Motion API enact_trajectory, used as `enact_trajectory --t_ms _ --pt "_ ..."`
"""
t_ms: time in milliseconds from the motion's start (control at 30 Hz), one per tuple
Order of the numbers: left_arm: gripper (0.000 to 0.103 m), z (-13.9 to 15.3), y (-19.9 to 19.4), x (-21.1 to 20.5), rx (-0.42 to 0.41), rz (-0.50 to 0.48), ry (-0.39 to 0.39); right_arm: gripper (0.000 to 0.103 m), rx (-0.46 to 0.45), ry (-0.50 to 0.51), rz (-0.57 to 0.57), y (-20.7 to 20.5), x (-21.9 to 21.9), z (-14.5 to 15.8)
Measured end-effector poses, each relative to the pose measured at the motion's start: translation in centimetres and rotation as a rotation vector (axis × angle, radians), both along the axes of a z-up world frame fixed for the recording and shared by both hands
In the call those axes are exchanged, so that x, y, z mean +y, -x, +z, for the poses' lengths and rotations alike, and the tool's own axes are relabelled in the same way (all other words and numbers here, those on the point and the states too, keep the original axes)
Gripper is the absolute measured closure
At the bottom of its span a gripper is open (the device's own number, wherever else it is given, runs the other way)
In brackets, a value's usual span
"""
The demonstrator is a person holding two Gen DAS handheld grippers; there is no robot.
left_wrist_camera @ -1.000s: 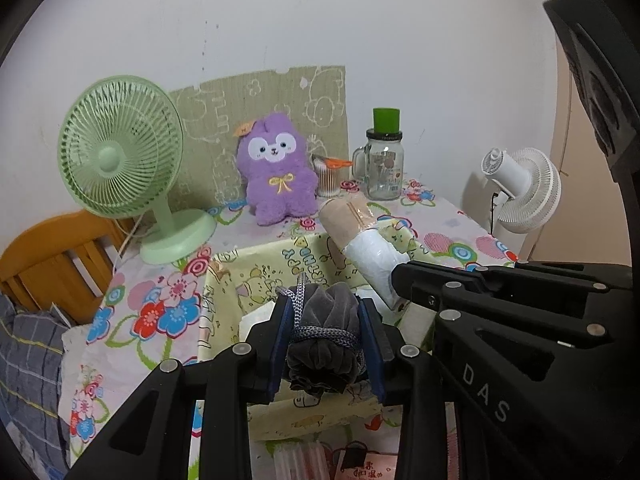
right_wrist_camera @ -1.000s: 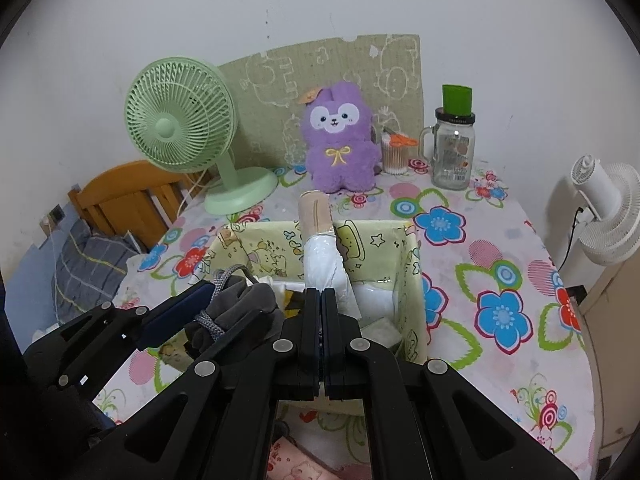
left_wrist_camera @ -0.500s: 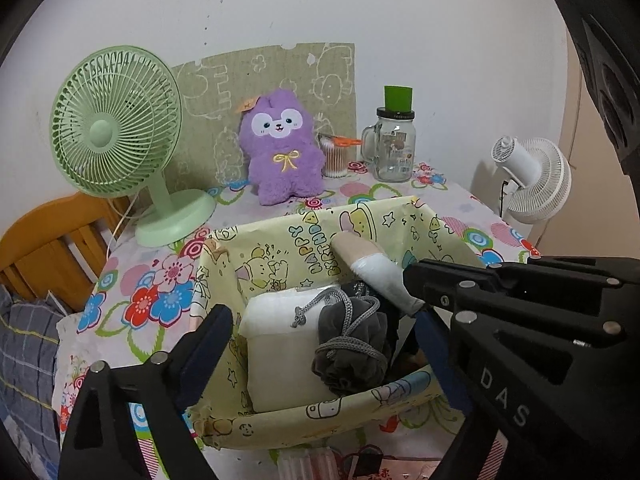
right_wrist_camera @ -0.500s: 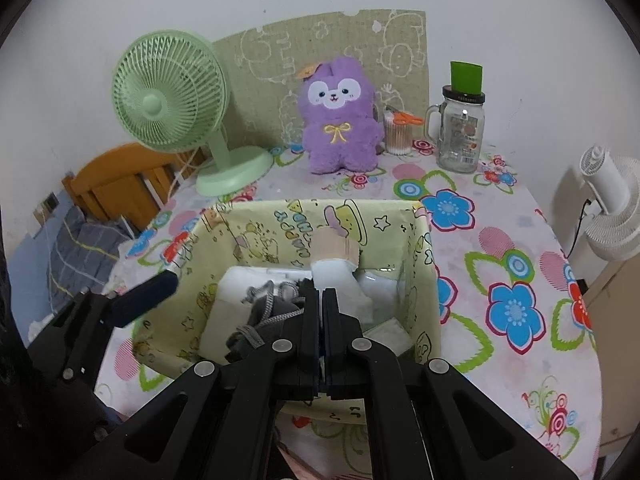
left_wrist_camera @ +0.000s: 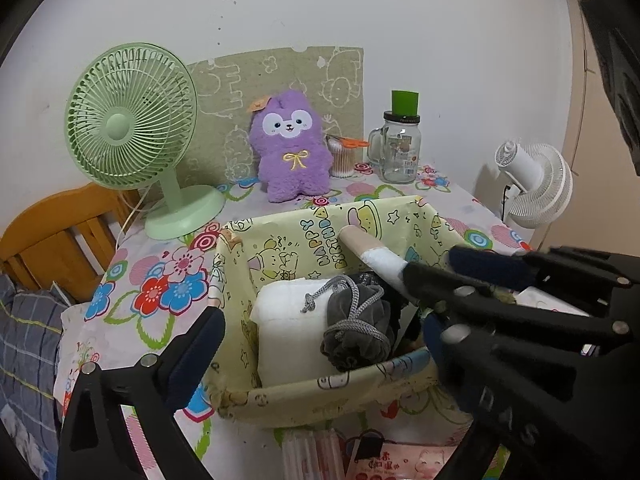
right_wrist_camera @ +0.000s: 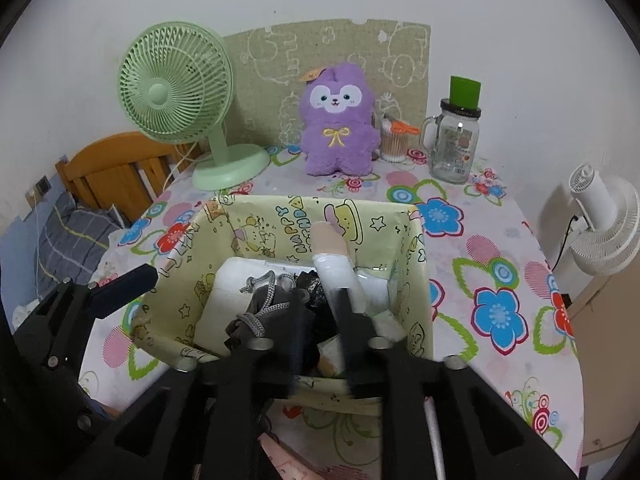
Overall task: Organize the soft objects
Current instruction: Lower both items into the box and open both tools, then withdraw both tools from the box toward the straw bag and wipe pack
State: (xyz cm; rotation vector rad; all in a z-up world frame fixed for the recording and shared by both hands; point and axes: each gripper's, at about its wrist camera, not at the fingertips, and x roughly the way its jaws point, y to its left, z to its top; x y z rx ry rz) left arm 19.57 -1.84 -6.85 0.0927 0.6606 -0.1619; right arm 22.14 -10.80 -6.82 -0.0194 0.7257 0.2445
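A yellow cartoon-print fabric box (left_wrist_camera: pixel 280 240) (right_wrist_camera: pixel 256 224) stands on the floral table. In it lie a white soft pack (left_wrist_camera: pixel 288 320) (right_wrist_camera: pixel 228 296), a grey drawstring pouch (left_wrist_camera: pixel 356 332) (right_wrist_camera: pixel 264 308), dark cloth, and a beige-and-white rolled sock (left_wrist_camera: pixel 372 252) (right_wrist_camera: pixel 336 256). My left gripper (left_wrist_camera: pixel 320 344) is open and empty, straddling the box's front. My right gripper (right_wrist_camera: pixel 320 300) is open, its fingers on either side of the sock's white end.
A purple plush toy (left_wrist_camera: pixel 292 156) (right_wrist_camera: pixel 340 124), a green desk fan (left_wrist_camera: pixel 132 120) (right_wrist_camera: pixel 180 96), a glass jar mug (left_wrist_camera: pixel 400 148) (right_wrist_camera: pixel 456 148) and a cotton-swab cup (left_wrist_camera: pixel 344 156) stand at the back. A white fan (left_wrist_camera: pixel 532 184) is right, a wooden chair (left_wrist_camera: pixel 52 236) left.
My left gripper opened and dropped the grey pouch into the box, then drew back. My right gripper lowered the sock into the box and has now opened.
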Motion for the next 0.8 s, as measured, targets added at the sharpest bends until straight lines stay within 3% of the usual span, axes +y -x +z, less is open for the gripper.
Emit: enact_trajectory --t_ms 67,300,800 --pt "0.002 0.2 0.5 -0.1 -0.005 -0.004 0.000 0.037 -0.041 -0.007 0.006 0.9 -0.1 0.6" --pt "0.000 1.1 2.7 -0.1 -0.027 0.004 0.019 0.023 -0.101 0.039 0.024 3.4 0.2 1.8" --pt "0.000 2.8 7.9 -0.6 -0.070 0.016 0.038 0.007 -0.159 0.015 0.027 9.4 -0.8 3.4"
